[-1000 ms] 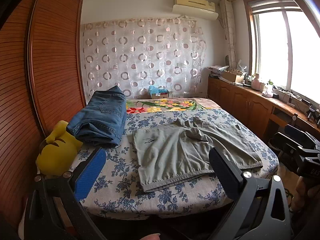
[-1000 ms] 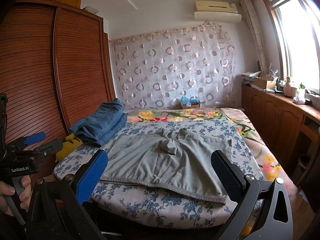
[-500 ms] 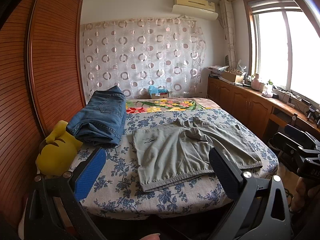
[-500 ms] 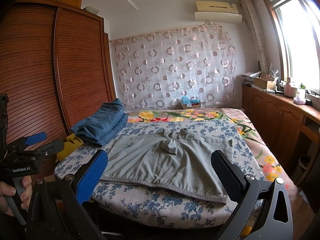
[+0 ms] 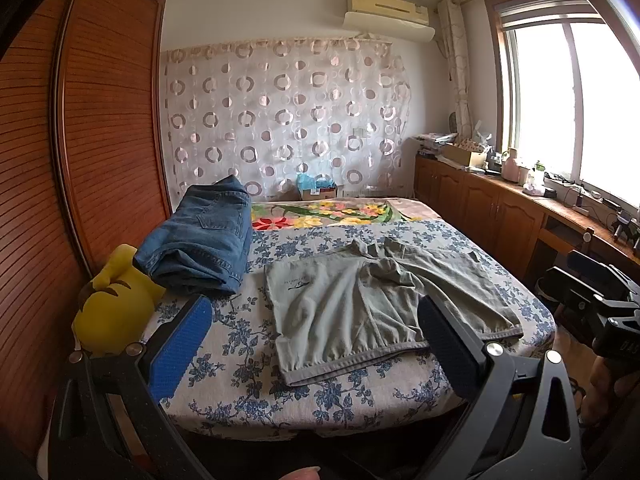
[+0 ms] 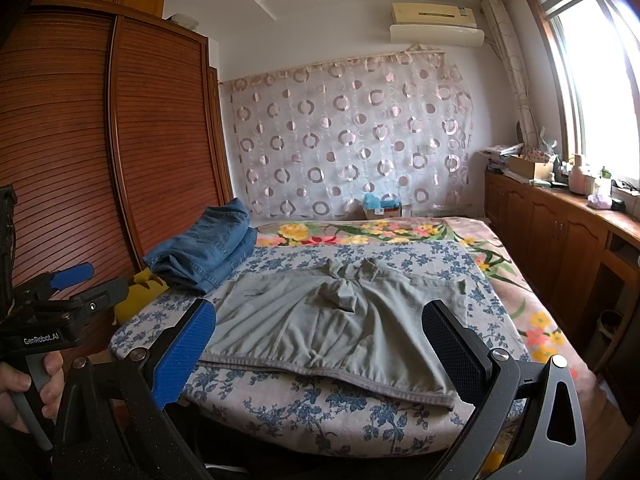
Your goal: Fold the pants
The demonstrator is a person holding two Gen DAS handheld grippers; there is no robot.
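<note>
**Op:** While I hold both rigs back from the bed, the grey-green pants [image 5: 380, 304] lie spread flat on the blue-flowered bedspread [image 5: 240, 344], waistband along the near edge, legs running away toward the far wall. Fabric is bunched at the crotch, mid-garment. In the right wrist view the pants [image 6: 332, 328] sit square ahead.

**Log:** Tool states?

**Op:** Left tool [image 5: 316, 344] spread wide, nothing between its fingers, hanging in the air short of the mattress. Right tool [image 6: 320, 348] likewise released and empty, clear of the cloth. Neither touches the pants.

**Log:** Can you see one rig from the other?

**Op:** Yes. The right wrist view catches the left tool at its left edge, with a hand [image 6: 24, 384] wrapped round the handle. The left wrist view shows dark hardware of the right rig at its far right edge.

**Log:** Neighbours on the bed?

**Op:** Folded blue jeans [image 5: 200, 248] in a stack, left of the pants, near but apart. A yellow plush toy [image 5: 114, 308] just beside the jeans, at the bed's left corner against the slatted wooden wardrobe [image 5: 100, 128]. A bright floral blanket [image 5: 320, 212] covers the far end of the mattress.

**Log:** Room beyond?

**Op:** Circle-patterned curtain [image 5: 280, 120] on the back wall, air conditioner [image 5: 388, 16] above it. Wooden cabinets [image 5: 480, 208] under the window on the right, cluttered on top.
</note>
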